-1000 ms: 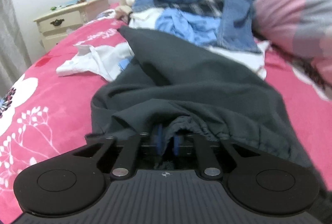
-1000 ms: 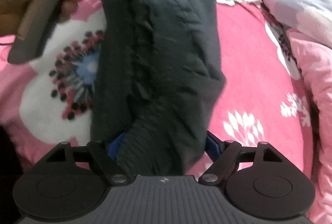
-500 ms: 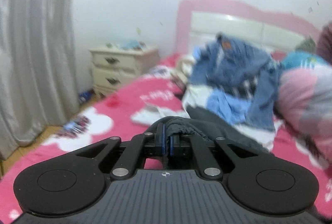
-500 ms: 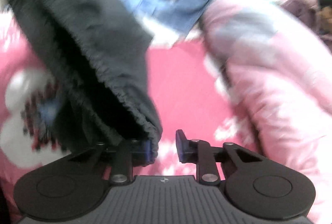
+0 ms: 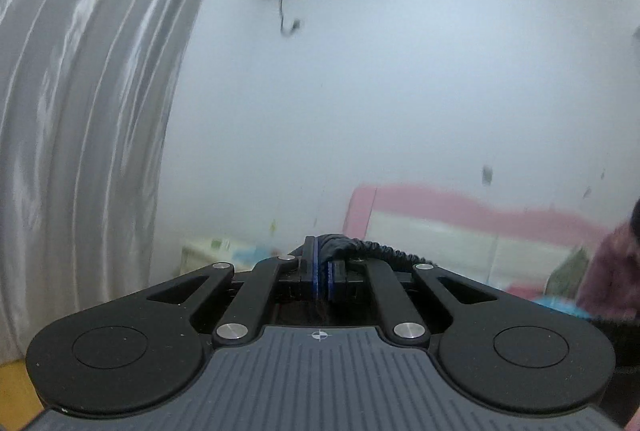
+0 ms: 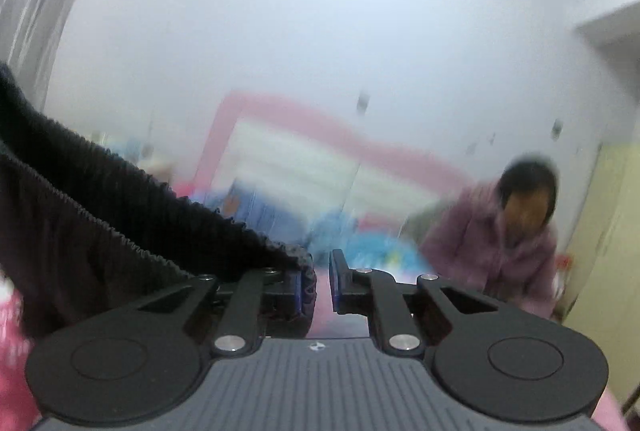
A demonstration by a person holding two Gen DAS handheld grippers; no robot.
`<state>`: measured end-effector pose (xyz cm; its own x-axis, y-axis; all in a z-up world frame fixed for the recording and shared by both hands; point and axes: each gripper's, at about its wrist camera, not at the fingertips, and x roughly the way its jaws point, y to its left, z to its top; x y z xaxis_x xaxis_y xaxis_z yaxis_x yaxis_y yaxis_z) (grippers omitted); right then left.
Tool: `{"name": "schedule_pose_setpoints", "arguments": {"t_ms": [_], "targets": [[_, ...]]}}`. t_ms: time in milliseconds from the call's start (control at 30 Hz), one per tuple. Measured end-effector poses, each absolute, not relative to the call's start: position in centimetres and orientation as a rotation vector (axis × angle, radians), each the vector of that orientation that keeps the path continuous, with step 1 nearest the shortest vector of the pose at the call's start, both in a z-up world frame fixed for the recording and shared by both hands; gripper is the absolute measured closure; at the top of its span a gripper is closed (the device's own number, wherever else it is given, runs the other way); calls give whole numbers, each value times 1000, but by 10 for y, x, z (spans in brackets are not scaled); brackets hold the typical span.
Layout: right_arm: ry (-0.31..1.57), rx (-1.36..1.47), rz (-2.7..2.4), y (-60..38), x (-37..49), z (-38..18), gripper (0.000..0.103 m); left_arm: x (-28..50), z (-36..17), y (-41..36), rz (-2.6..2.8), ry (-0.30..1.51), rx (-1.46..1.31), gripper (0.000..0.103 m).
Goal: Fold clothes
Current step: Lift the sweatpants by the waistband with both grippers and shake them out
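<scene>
While both grippers point roughly level at the far wall, the dark trousers hang between them by the elastic waistband.

Left gripper point(image 5: 323, 273): clenched on a bunched bit of waistband point(image 5: 360, 249); the gathered edge runs off to the right from the pads.

Right gripper point(image 6: 316, 281): jaws closing. The waistband point(image 6: 306, 277) lies against the left pad, and a narrow gap shows before the right pad, so the pinch is not yet full on that side. From there the dark cloth point(image 6: 80, 231) stretches off to the left edge of the view.

Trousers are lifted off the bed; legs are out of view below, so I cannot tell whether they hang clear.

Handling, as judged: soft, limp, light knit; no stiffness, so it will sag and swing from whatever is pinched. The ribbed elastic is the thickest, grippiest part and the sensible hold, one corner per gripper. Thin leg cloth would slip or bunch.

Risk: right side may drop if lifted before the jaws meet the band.

Behind: pink headboard point(image 5: 460, 207), grey curtain point(image 5: 80, 111), a person in a mauve top point(image 6: 500, 239), blurred.
</scene>
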<state>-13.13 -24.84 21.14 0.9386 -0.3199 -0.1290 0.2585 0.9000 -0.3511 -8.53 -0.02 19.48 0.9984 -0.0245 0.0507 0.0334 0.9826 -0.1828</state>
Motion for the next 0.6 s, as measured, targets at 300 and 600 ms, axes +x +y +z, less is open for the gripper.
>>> {"name": "schedule_pose_setpoints", "arguments": {"t_ms": [300, 600], "targets": [[-106, -351, -258, -237, -202, 307, 89, -133, 263, 24, -64, -276, -252, 99], [-68, -297, -208, -233, -204, 293, 89, -142, 242, 31, -10, -249, -287, 99]]}}
